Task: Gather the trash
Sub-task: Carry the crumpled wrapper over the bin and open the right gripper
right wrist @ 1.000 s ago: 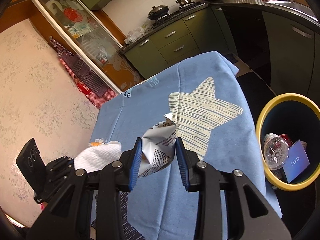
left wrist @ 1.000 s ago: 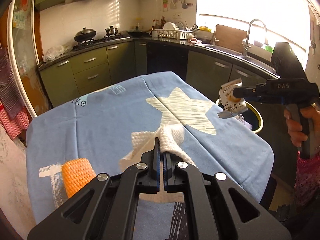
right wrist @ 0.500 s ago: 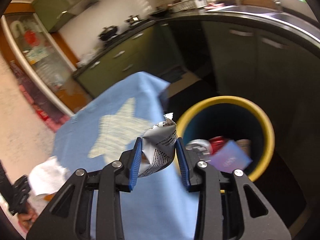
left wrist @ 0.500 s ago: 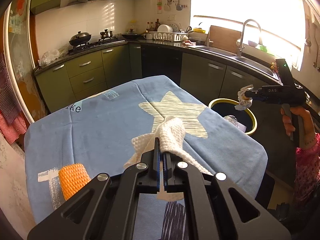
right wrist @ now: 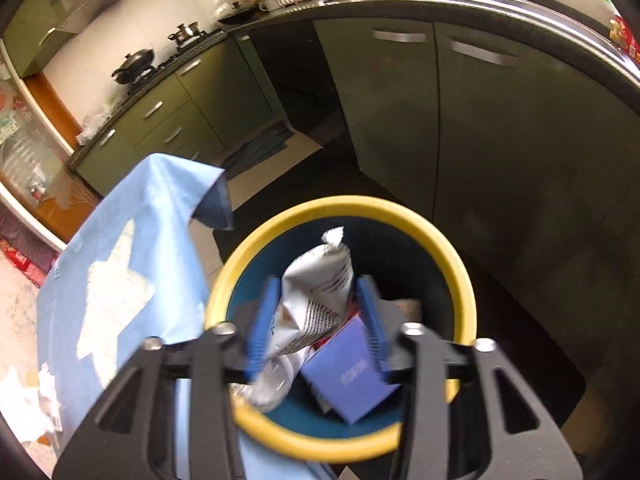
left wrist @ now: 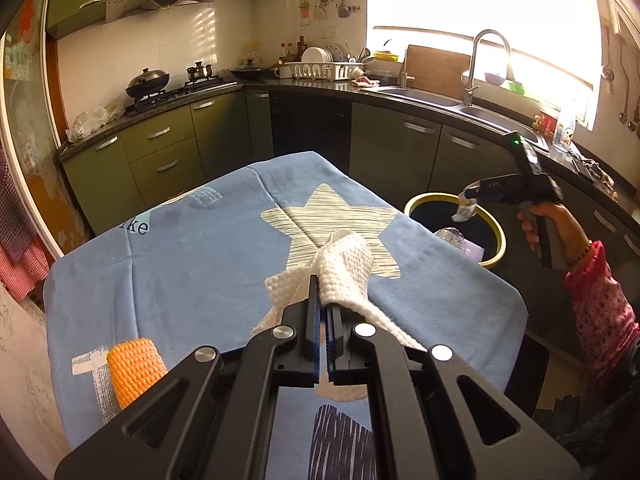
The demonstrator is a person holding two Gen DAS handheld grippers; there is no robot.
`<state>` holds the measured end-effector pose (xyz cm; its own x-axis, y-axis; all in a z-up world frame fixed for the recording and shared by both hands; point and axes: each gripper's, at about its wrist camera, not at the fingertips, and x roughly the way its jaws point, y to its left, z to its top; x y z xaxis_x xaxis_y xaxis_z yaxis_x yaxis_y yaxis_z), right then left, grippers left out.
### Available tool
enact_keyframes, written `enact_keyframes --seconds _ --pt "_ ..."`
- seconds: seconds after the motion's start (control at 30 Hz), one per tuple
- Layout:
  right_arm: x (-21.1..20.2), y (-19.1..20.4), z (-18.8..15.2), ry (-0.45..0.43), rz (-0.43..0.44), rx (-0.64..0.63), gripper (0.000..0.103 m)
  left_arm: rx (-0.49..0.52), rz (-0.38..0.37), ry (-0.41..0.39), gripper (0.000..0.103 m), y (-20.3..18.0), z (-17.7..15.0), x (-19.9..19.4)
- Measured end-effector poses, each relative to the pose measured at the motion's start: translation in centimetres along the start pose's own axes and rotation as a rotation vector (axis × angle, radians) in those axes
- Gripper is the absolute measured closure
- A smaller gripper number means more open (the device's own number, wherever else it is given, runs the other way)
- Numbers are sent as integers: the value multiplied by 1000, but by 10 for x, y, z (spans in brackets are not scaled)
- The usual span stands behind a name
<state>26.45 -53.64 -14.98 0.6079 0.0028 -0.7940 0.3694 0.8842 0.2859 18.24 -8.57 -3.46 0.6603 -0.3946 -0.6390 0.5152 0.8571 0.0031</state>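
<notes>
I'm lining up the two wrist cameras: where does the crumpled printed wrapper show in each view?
Left wrist: the wrapper is small at right, hanging from the right gripper above the yellow-rimmed bin.
Right wrist: the wrapper fills the centre, between the blue pads of the right gripper, over the bin's opening.
Shared landmark: the bin's yellow rim, beside the blue star tablecloth.
</notes>
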Motion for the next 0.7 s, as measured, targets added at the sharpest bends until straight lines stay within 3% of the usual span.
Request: enact_keyframes --seconds 0.07,0.13,0.47,0.7 --pt "6 -2 5 -11 -35 5 34 4 -4 3 100 -2 0 1" --pt "5 -6 4 -23 -57 19 34 9 -8 5 100 -4 1 2" --pt "-59 -11 -72 -96 93 70 34 38 -64 21 100 -17 15 11" --pt "-92 -27 -115 -130 91 102 33 103 -132 49 100 -52 48 38"
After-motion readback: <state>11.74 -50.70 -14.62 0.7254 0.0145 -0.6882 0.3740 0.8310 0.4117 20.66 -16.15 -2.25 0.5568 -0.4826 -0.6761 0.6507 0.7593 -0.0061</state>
